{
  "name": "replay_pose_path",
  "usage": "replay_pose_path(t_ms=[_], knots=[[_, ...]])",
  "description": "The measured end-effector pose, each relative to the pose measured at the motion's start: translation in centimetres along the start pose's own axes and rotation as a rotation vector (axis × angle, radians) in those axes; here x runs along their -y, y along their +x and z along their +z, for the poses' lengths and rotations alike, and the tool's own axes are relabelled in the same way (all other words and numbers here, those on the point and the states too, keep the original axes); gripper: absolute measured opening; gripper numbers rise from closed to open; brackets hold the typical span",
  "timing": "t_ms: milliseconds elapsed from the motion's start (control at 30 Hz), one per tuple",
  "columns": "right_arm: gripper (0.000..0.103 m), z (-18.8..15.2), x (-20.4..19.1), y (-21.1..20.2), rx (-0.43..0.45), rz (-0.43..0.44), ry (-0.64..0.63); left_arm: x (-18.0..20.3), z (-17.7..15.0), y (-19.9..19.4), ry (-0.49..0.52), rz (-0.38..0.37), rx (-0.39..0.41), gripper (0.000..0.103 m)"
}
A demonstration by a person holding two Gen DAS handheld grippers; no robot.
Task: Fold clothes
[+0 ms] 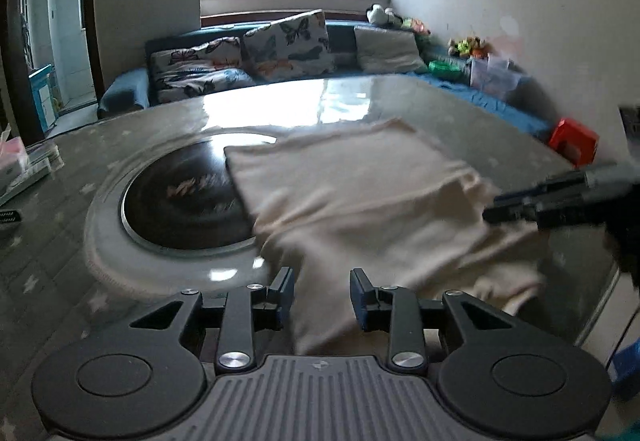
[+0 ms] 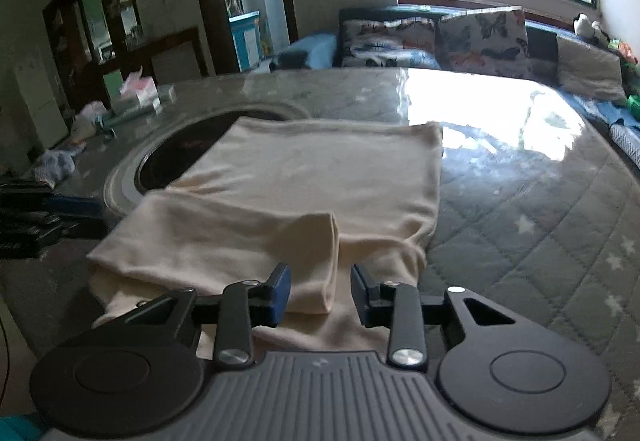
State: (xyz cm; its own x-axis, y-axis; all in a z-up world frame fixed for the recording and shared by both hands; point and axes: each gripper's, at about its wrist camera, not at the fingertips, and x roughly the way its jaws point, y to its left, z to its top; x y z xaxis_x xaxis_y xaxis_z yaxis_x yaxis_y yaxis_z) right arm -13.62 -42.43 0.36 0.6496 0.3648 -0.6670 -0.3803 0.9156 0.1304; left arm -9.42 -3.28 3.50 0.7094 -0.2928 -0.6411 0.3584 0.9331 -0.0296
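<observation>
Cream knit garment [image 2: 304,177], partly folded, lies flat on your grey quilted table cover with white stars [image 2: 532,209], under what looks like a clear glossy sheet. Its far left corner overlaps the round black inset hob with a steel rim [image 1: 180,197]; the near edge runs under both grippers and is cut off by their bodies. A doubled flap of the same cloth lies across the near half, its folded end just ahead of your right gripper [image 2: 320,289].

Your right gripper has its blue-padded jaws apart, with cloth lying between and below them; the pads do not press on it. Your left gripper [image 1: 322,297] likewise stands with jaws parted above the garment's near left edge, nothing clamped. From the left wrist view, the right gripper shows only as a blurred dark shape at the frame's right edge.

Writing on the hob's black glass is visible as pale strokes but is smeared and half covered by the cloth; you cannot read it. Boxes and packets [image 2: 136,93] at the table's far left are too soft to identify, and possibly carry labels. Butterfly-print cushions [image 1: 288,41] line the blue sofa behind.
</observation>
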Motion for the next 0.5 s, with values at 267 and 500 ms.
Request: replay_pose_path(t_ms=[267,500], knots=[[0.006,-0.4,-0.4,0.7,-0.038,-0.015,0.006,0.8,-2.0,0.1,0.079,-0.002,-0.016,0.036],[0.003,0.5,-1.6,-1.6,0.028,-0.047,-0.032,1.2,-2.9,0.2,0.145,0.022,-0.015,0.036]])
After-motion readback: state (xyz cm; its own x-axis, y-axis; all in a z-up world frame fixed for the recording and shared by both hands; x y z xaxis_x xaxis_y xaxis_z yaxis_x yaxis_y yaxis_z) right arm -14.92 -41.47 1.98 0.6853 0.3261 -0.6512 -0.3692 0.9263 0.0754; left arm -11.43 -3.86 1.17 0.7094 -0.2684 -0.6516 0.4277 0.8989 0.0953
